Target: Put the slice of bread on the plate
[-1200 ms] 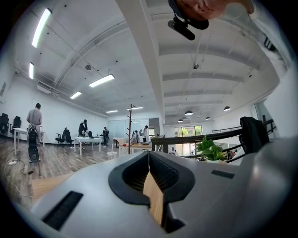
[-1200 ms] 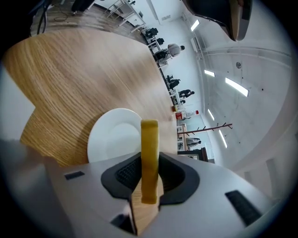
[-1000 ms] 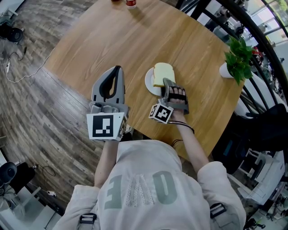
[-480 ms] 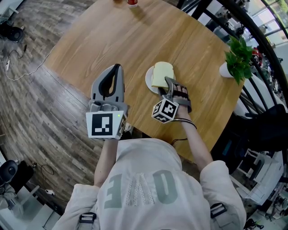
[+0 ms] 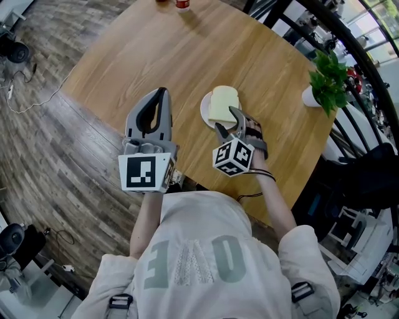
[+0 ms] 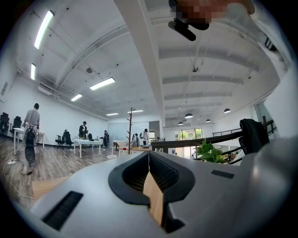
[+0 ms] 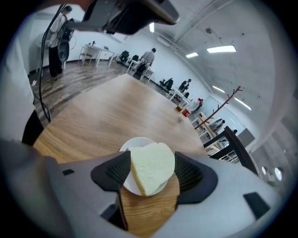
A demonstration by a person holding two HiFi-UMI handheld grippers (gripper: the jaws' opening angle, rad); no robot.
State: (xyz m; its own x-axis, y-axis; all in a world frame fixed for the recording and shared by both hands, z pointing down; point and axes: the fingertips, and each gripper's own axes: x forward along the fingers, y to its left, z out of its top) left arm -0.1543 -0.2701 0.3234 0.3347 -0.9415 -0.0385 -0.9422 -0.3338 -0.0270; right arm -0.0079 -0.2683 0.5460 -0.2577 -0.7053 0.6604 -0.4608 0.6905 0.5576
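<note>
Bread lies on the white plate, so we judge the main step done. The slice covers the plate's right half and reaches past the rim toward 1 o'clock. From the head view we cannot quite tell whether it sits flat or leans a little on that rim.

The right gripper hangs at the plate's 5 o'clock. Its jaws are opening, spread wide to either side of the slice, and the pads are clear of it. We think all that remains is to draw this gripper back without nudging the bread. The left gripper hovers at the plate's 9 o'clock, well apart from it. Its jaws are closed together on nothing and it plays no part.

Around this is a large open hall with white walls, strip lights on the ceiling, and people at desks far off. The floor is grey-brown planks, with a thin cable trailing across it at 9 o'clock. The table is round, pale wood, and mostly bare. A dark railing curves past its far side at 2 o'clock. A green plant in a white pot stands at the plate's 3 o'clock, near the table's edge. At 12 o'clock, at the table's far edge, is a small red object.
</note>
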